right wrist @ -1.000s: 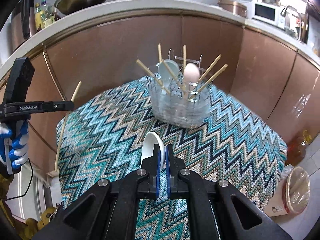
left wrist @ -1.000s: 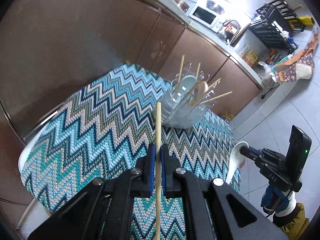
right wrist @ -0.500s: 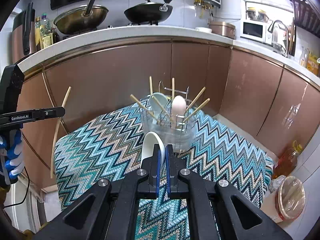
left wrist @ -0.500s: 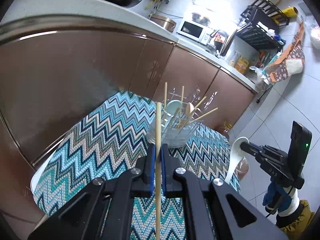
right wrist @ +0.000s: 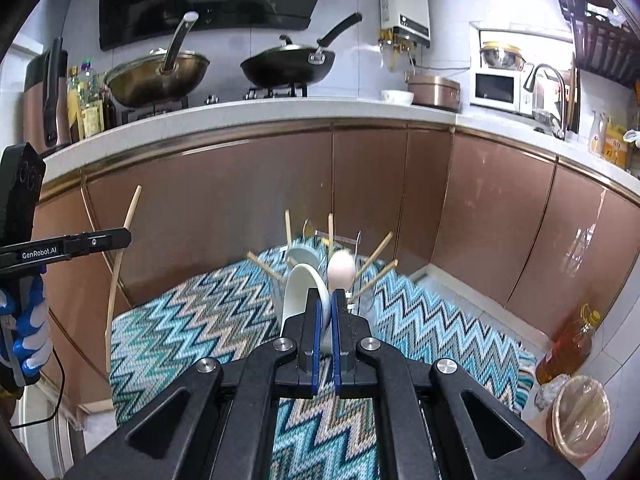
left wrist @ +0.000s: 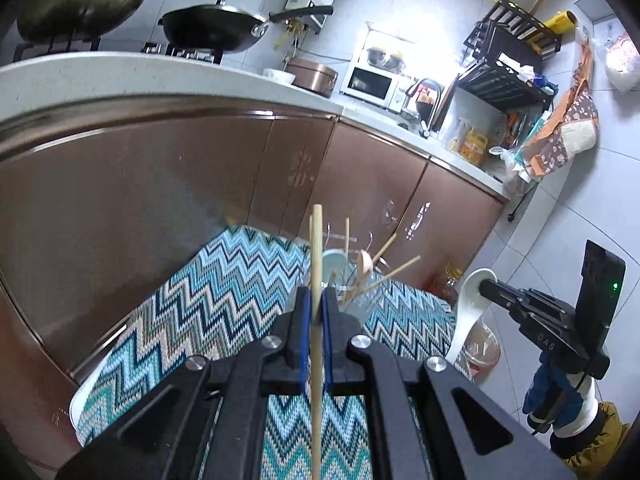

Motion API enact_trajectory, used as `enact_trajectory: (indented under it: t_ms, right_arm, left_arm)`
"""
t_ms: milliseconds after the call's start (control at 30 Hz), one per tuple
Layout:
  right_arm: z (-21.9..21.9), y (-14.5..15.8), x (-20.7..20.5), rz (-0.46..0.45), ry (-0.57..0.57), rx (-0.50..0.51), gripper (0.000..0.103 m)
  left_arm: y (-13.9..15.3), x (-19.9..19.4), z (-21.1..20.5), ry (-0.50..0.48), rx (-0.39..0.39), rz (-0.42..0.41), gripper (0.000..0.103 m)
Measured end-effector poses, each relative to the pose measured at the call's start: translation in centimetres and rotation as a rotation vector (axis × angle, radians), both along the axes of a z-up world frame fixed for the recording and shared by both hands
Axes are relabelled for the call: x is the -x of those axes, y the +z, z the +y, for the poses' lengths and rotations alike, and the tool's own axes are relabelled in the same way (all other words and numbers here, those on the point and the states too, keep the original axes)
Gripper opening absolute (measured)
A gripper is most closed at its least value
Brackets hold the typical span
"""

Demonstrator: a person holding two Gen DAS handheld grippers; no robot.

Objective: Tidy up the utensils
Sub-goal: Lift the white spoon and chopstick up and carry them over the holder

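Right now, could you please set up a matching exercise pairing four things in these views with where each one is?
Things:
1. wooden chopstick
2. white spoon
3. utensil holder
4. black wok

Places:
A. on the stove on the counter
B. standing on the zigzag cloth
C. clamped in the left gripper
D. clamped in the right gripper

Pairs: 1-C, 2-D, 3-B, 4-A

Bright kitchen light (fisheye-warped edges)
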State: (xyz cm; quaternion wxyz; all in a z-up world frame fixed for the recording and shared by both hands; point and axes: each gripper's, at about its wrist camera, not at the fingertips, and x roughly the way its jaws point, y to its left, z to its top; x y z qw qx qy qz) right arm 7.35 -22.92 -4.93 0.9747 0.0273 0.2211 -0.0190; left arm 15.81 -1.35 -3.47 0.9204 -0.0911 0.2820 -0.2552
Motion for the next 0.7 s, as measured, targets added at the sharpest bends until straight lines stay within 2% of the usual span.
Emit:
enact_trajectory:
  t_ms: [400,700]
  right_arm:
    - [-2.9,3.8,-2.2,-0.140,-0.023,0.006,0.005]
    - [-4.7,5.0,-5.1,-0.222,-0.092,0.040,0.005]
  left_arm:
    - [3.9,-3.5,-2.0,0.017,0.043,-0.099,0.005]
    - [5.4,-7.6,-7.1,-0.006,0.116,-0.160,0.005]
